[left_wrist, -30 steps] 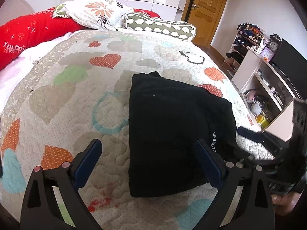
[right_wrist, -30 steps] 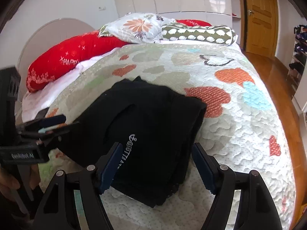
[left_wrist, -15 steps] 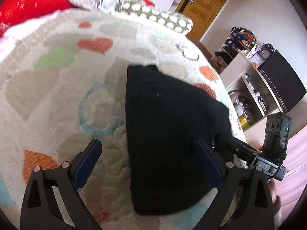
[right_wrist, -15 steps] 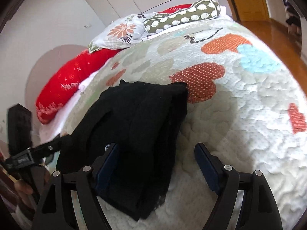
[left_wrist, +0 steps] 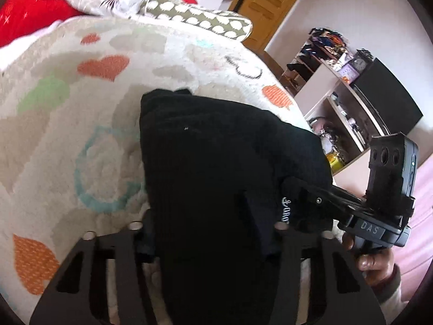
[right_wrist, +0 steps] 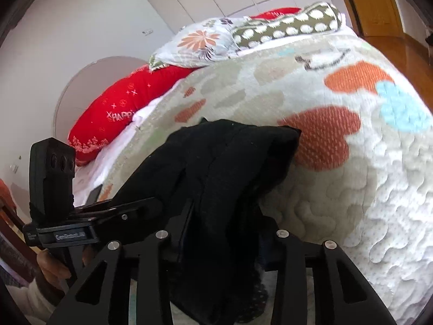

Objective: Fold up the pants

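Note:
Folded black pants [left_wrist: 216,149] lie on a heart-patterned quilt [left_wrist: 81,124]. My left gripper [left_wrist: 213,230] straddles the near edge; its jaws are closing and the dark cloth is bunched between the pads. My right gripper [right_wrist: 226,230] has the pants' [right_wrist: 230,157] other near corner gathered between its closing jaws, the fabric pinched into upright folds. In each wrist view the other gripper shows at the side, held by a hand, with its tips at the cloth: the right gripper [left_wrist: 303,189] and the left gripper [right_wrist: 140,205].
A red bolster [right_wrist: 121,108], a floral pillow [right_wrist: 200,43] and a spotted pillow [right_wrist: 286,24] sit at the head of the bed. A shelf unit [left_wrist: 338,103] with a dark screen [left_wrist: 387,100] stands beyond the bed's right side, near a wooden door [left_wrist: 268,2].
Both grippers have moved in over the near edge of the pants and their jaws have narrowed from wide open onto the cloth, which now bunches up between the pads.

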`<state>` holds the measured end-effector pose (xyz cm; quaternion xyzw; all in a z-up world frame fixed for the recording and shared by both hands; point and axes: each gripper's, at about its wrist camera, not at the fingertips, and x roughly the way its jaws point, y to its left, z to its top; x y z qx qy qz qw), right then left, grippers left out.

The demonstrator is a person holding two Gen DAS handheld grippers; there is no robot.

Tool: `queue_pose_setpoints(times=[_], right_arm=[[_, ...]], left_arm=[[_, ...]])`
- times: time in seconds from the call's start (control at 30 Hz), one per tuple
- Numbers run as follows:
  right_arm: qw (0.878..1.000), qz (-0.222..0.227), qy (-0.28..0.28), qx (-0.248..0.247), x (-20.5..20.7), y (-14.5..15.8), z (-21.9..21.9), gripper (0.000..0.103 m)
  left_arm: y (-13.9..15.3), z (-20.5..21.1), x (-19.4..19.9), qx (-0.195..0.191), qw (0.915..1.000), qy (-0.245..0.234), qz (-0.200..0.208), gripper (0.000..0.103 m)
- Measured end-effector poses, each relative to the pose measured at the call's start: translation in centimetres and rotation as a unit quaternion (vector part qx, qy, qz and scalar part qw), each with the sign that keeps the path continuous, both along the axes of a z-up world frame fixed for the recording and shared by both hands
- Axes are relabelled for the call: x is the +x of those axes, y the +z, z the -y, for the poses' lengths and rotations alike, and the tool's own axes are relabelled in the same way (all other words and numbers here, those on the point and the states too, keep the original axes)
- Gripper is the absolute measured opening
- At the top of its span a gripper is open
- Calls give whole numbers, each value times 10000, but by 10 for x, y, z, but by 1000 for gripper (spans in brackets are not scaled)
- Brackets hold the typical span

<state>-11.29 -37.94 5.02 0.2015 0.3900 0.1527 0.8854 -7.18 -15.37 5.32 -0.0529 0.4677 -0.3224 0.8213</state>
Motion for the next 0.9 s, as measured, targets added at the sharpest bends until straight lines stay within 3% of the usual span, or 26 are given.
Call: queue_pose_setpoints(times=[0.27, 0.33, 0.4, 0.5, 0.57, 0.77, 0.9], right_arm=[[9988, 476, 75, -45, 30, 42, -18, 33], [9984, 548, 18, -150, 45, 43, -26, 33], [9982, 509, -53, -322, 64, 34, -30, 40], [9962, -67, -273, -829, 95, 1, -33, 41], [9967, -116, -256, -767, 94, -6, -30, 43], [9932, 227, -362, -1087, 75, 28, -33, 43], [9913, 475, -141, -1216, 79, 47, -50, 43]], left_arm=[[46, -22, 29, -42, 9981, 210, 571, 46], [41, -24, 45, 27, 9978, 288, 592, 47], [25, -28, 63, 112, 9981, 435, 426, 54], [-13, -35, 84, 764, 9940, 778, 40, 67], [-16, -47, 81, 496, 9946, 909, 26, 81], [3, -50, 56, 926, 9879, 1106, 567, 82], [7, -40, 53, 1124, 9848, 1064, 792, 82]])
